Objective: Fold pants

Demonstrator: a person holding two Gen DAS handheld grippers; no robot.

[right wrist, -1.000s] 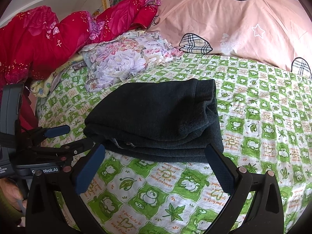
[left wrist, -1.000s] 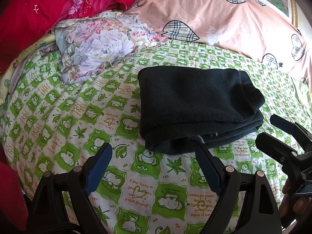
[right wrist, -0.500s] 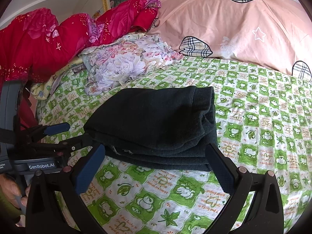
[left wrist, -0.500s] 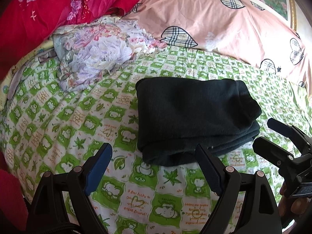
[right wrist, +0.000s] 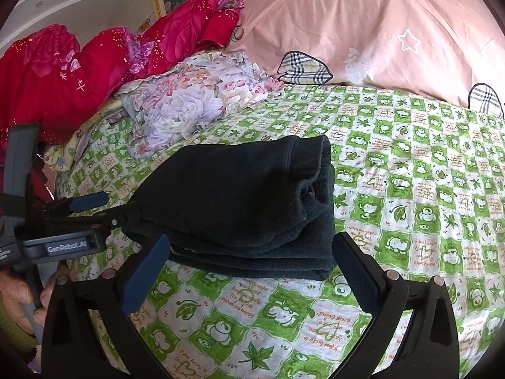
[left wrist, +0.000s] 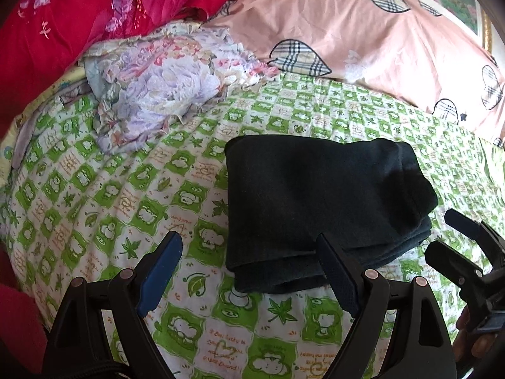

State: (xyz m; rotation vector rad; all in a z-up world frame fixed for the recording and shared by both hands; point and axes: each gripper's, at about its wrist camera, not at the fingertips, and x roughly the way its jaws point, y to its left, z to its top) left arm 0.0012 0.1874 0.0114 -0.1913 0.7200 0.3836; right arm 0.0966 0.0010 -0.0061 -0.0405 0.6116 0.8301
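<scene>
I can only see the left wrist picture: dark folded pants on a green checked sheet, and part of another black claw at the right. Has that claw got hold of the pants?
Observer: No. In the right wrist view the right gripper is open, its fingers spread wide in front of the near edge of the pants, clamping nothing.
Operator: And the claw my camera sits on?
Observer: The left gripper shows from the side there, open, its lower finger reaching the pants' left corner. Whether it touches, I cannot tell.
Operator: Who holds it?
Observer: A hand grips its handle at the lower left.
</scene>
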